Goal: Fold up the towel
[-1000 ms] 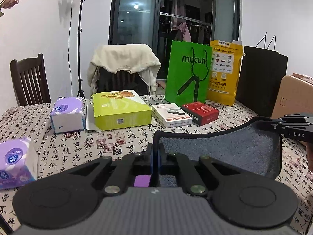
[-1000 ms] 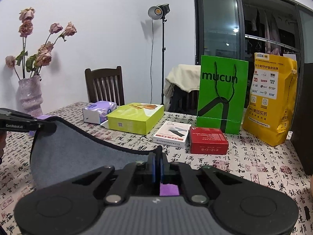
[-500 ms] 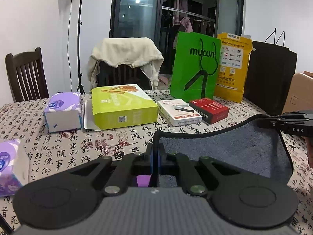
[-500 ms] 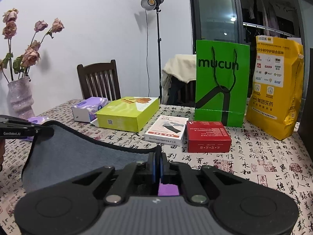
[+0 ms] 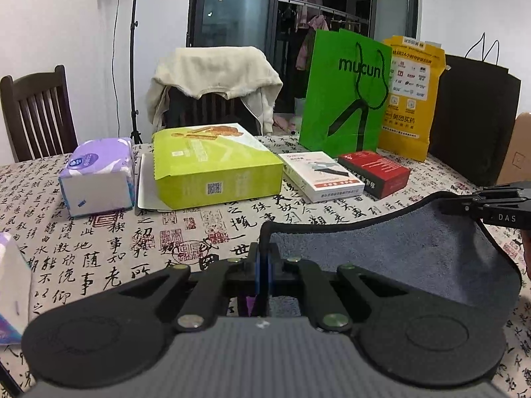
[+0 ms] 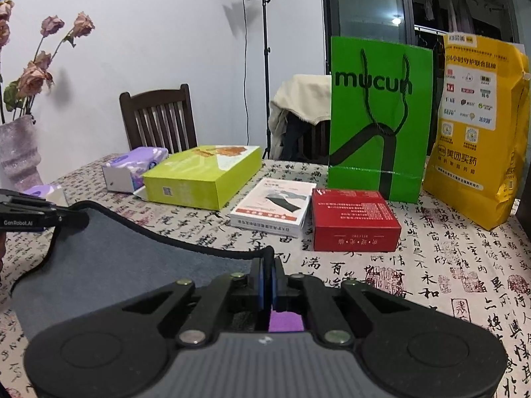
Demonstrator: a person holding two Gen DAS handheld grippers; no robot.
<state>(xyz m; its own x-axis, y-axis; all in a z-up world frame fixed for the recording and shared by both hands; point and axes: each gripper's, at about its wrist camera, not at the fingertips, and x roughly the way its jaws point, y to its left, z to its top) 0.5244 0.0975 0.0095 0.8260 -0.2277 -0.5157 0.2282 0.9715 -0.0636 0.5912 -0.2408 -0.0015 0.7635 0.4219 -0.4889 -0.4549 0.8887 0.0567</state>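
A grey towel with a black hem hangs stretched between my two grippers, above the table; it shows in the left wrist view (image 5: pixel 415 252) and in the right wrist view (image 6: pixel 109 258). My left gripper (image 5: pixel 264 258) is shut on one top corner of the towel. My right gripper (image 6: pixel 267 272) is shut on the other top corner. Each gripper shows in the other's view: the right one at the right edge (image 5: pixel 464 204), the left one at the left edge (image 6: pixel 71 217). The towel's lower part is hidden behind the grippers.
On the calligraphy-print tablecloth (image 5: pixel 99 258) beyond the towel lie a lime-green box (image 5: pixel 212 162), a white box (image 5: pixel 318 174), a red box (image 5: pixel 375 172) and tissue packs (image 5: pixel 99 174). A green bag (image 6: pixel 378 116) and a yellow bag (image 6: pixel 478 126) stand behind. A vase (image 6: pixel 16 152) stands left.
Both grippers have moved forward and lower with the towel; the boxes and bags loom larger. The towel stays stretched between them.
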